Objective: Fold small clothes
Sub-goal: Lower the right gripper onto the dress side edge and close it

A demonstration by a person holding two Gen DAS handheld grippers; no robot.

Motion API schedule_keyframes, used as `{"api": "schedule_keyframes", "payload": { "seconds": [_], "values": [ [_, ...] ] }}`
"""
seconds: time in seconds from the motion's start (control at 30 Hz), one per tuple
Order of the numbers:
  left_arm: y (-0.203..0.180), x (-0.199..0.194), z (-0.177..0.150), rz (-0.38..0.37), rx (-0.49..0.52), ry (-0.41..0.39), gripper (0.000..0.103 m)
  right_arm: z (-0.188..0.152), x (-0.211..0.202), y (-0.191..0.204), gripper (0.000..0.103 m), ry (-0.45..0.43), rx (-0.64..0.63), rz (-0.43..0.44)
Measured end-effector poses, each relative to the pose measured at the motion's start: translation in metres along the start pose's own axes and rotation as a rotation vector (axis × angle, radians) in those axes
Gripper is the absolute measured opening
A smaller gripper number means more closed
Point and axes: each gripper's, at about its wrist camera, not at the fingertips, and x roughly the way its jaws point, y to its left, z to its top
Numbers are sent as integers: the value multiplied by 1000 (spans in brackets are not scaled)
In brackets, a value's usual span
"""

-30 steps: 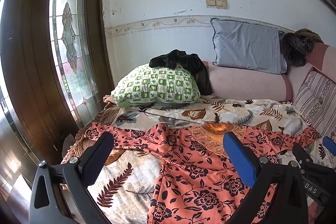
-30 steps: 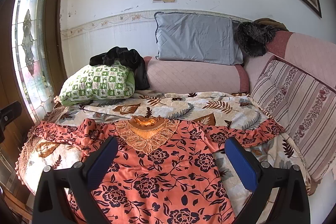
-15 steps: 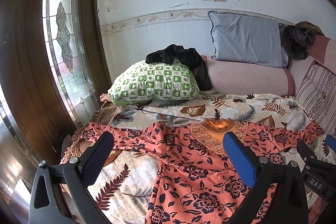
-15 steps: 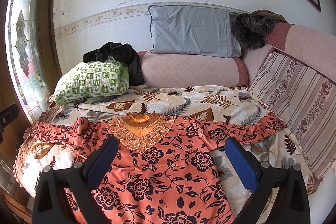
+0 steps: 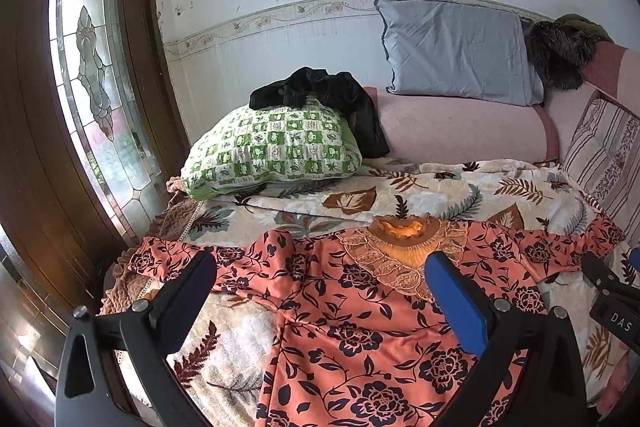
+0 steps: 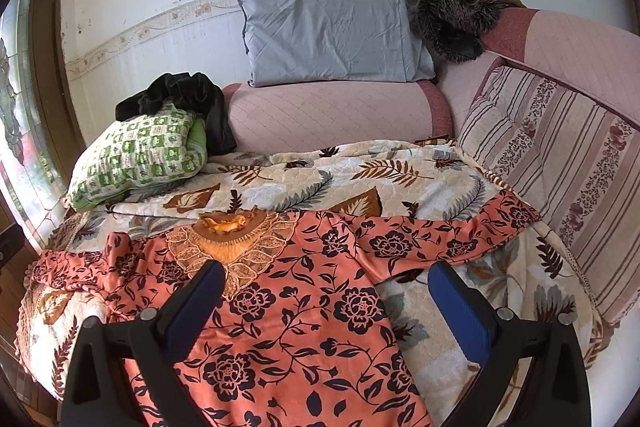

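Note:
An orange dress with black flowers (image 5: 352, 323) lies spread flat on the leaf-print blanket (image 5: 440, 187), sleeves out to both sides, lace collar at the far end. It also shows in the right wrist view (image 6: 288, 307). My left gripper (image 5: 320, 303) is open and empty, held above the dress's left side. My right gripper (image 6: 324, 311) is open and empty, above the dress's right side near the right sleeve (image 6: 444, 231). The right gripper's body shows at the right edge of the left wrist view (image 5: 612, 303).
A green checked pillow (image 5: 272, 151) with a black garment (image 5: 320, 95) on it lies at the far left. A grey pillow (image 5: 456, 51) leans on the wall above a pink bolster (image 5: 460, 127). A striped cushion (image 6: 560, 155) stands at the right. A glass door (image 5: 92, 67) is at the left.
Both grippers have moved forward and tilted down towards the dress, so the dress sits larger and higher in both views. Both stay open.

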Motion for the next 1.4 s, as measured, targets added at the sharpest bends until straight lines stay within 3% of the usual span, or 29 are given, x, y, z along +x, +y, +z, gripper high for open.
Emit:
{"api": "schedule_keyframes", "payload": {
  "seconds": [0.53, 0.6, 0.7, 0.77, 0.87, 0.9, 0.93, 0.97, 1.1, 1.17, 1.23, 1.4],
  "values": [
    [-43, 84, 0, -57, 9, 54, 103, 0, 89, -68, 103, 91, 130, -75],
    [-46, 108, -6, -109, -1, 91, 103, 2, 99, -91, 102, 63, 175, -9],
    [-42, 164, -27, -221, -81, 233, 103, 4, 118, -156, 102, 45, 324, 137],
    [-39, 200, -49, -202, -125, 290, 103, -1, 138, -208, 100, 56, 478, 207],
    [-30, 234, -80, -114, -150, 306, 103, -14, 173, -273, 77, 114, 690, 207],
    [-28, 242, -84, -98, -138, 314, 103, -18, 185, -288, 66, 132, 745, 209],
    [-27, 249, -86, -93, -125, 324, 103, -22, 198, -303, 47, 156, 793, 206],
    [-24, 257, -87, -83, -123, 333, 103, -26, 208, -315, 39, 177, 847, 181],
    [-16, 267, -89, -53, -159, 334, 103, -44, 227, -348, 38, 150, 1034, 101],
    [-16, 270, -88, -48, -151, 326, 103, -49, 237, -358, 38, 169, 1063, 22],
    [-18, 271, -88, -26, -133, 321, 103, -55, 248, -366, 38, 167, 1112, 55],
    [-19, 271, -87, -5, -117, 302, 103, -56, 261, -383, 38, 117, 1124, -21]
  ]
}}
